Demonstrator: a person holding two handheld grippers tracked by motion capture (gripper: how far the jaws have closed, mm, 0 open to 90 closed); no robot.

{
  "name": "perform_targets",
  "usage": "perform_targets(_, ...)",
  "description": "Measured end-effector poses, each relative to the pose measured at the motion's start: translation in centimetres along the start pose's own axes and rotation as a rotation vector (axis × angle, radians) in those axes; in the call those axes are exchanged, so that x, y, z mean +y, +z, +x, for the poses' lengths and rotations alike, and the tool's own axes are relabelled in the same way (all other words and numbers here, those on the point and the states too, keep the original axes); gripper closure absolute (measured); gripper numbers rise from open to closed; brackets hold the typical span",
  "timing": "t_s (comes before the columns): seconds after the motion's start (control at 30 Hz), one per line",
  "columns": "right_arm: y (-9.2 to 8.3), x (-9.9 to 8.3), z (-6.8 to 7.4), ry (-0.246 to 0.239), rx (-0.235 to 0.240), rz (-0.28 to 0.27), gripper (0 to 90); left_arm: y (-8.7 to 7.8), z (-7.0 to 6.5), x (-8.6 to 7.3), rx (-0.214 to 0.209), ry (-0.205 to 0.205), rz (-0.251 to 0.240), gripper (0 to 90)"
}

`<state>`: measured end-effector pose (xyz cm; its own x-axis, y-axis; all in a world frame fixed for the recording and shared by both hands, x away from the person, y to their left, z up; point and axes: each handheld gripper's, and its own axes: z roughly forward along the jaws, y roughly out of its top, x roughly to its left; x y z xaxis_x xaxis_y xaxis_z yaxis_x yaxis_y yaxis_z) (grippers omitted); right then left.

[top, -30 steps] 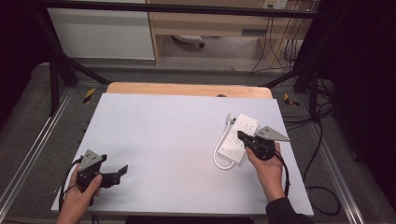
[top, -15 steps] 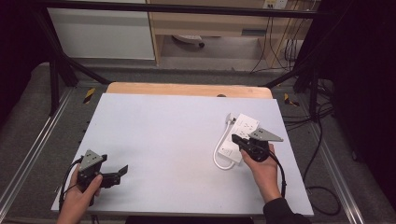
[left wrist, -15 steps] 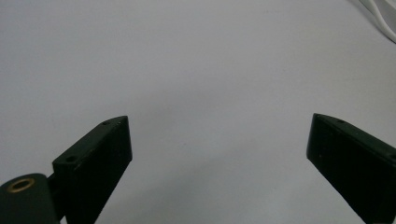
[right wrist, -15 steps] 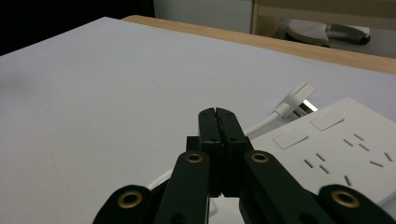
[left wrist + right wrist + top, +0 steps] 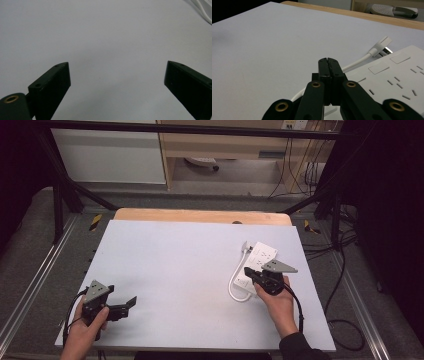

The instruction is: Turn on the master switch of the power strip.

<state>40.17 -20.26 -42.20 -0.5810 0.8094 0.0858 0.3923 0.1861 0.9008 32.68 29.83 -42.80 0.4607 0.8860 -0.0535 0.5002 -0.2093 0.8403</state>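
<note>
The right tongs (image 5: 329, 61) are pressed together with nothing between them, just above the near left edge of the white power strip (image 5: 397, 72), whose cable (image 5: 359, 61) runs just beyond their tips. The left tongs (image 5: 117, 82) gape wide over bare counter (image 5: 100, 37), well apart from the strip.

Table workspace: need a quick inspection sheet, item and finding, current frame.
Surface: flat pale grey table top, wooden strip along the far edge.
Job's things: white rectangular plastic power strip at the right, lying flat, sockets up.
Clutter: nothing seen.
Grippers: left tool near the front left corner, jaws wide apart over bare table; right tool with jaws closed together, at the near end of the strip; whether it touches cannot be told.
Cables: white cord looping beside the strip, white plug at the far end; black cables trail from both tools.
Surroundings: metal frame rails, cabinets, floor cables at the right.
</note>
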Motion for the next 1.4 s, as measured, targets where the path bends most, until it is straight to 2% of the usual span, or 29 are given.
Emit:
perform_targets(0.57,0.2,-0.5,0.1,-0.008,0.002,0.023,90.0,0.1,0.1,0.0,0.002,-0.003,-0.001,6.9)
perform_targets(0.9,1.0,-1.0,0.4,-0.024,0.006,0.089,90.0,0.1,0.0,0.0,0.004,-0.003,-0.003,7.0)
perform_targets(1.4,1.7,-1.6,0.8,-0.053,0.005,0.145,90.0,0.2,-0.1,0.1,-0.002,-0.003,-0.002,7.1)
